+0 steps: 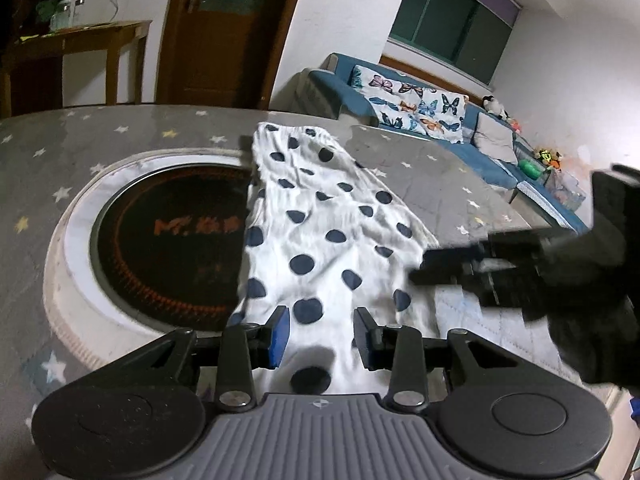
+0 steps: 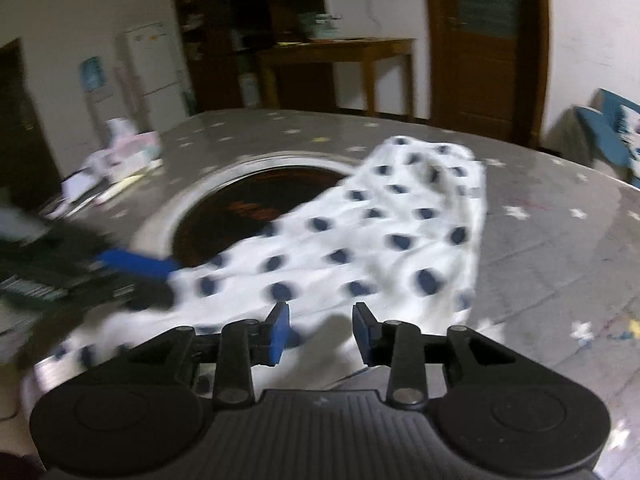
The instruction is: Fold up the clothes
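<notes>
A white garment with dark blue polka dots [image 1: 320,224] lies stretched out on the grey star-patterned table, partly over the round black cooktop. It also shows in the right wrist view [image 2: 360,248]. My left gripper [image 1: 320,336] is open, its jaws spread over the garment's near end, holding nothing. My right gripper [image 2: 320,334] is open above the garment's near edge. The right gripper shows blurred in the left wrist view [image 1: 460,268] at the garment's right edge. The left gripper shows blurred in the right wrist view [image 2: 132,268] at the garment's left edge.
The round black cooktop [image 1: 172,236] with a white ring is set in the table [image 1: 60,152]. Boxes and papers [image 2: 116,160] lie at the table's far left. A blue sofa [image 1: 440,120] with butterfly cushions stands beyond the table, a wooden side table [image 2: 340,56] by the door.
</notes>
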Available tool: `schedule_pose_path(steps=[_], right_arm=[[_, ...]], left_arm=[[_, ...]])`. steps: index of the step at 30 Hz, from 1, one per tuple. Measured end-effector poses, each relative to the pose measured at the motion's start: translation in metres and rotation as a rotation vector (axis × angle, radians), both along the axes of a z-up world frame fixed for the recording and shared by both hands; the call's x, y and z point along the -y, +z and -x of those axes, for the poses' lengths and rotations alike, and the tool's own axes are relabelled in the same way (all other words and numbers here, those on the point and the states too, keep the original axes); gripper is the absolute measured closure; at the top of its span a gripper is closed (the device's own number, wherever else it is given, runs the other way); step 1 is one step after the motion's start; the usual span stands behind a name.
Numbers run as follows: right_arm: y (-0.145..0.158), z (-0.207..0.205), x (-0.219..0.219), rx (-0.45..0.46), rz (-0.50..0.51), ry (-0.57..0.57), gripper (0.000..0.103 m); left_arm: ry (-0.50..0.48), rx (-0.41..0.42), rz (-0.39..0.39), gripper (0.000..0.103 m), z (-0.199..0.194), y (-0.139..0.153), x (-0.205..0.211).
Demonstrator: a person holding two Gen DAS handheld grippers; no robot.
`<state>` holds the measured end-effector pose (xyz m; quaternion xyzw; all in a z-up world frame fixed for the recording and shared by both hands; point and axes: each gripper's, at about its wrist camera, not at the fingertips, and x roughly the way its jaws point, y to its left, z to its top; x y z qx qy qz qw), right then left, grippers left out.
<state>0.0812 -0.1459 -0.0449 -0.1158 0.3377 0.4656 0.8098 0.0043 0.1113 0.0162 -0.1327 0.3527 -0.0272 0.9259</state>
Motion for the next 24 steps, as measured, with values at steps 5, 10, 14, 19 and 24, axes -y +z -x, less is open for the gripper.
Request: schedule_pose_path(steps=[5, 10, 14, 19, 24], right_arm=[[-0.01, 0.03, -0.002, -0.012, 0.02, 0.08, 0.064], [-0.016, 0.045, 0.003, -0.01, 0.057, 0.102, 0.063], [-0.003, 0.038, 0.009, 0.014, 0.033, 0.077, 0.063], [0.002, 0.005, 0.005, 0.016, -0.02, -0.015, 0.063], [-0.013, -0.027, 0.003, -0.012, -0.002, -0.085, 0.063]], left_arm=[[0.019, -0.053, -0.018, 0.067, -0.011, -0.016, -0.003], [0.04, -0.063, -0.009, 0.069, -0.006, -0.022, -0.013], [0.037, -0.039, -0.018, 0.069, -0.005, -0.013, -0.008], [0.017, -0.023, -0.02, 0.069, -0.008, -0.007, 0.001], [0.019, -0.052, -0.026, 0.069, -0.011, -0.015, -0.001]])
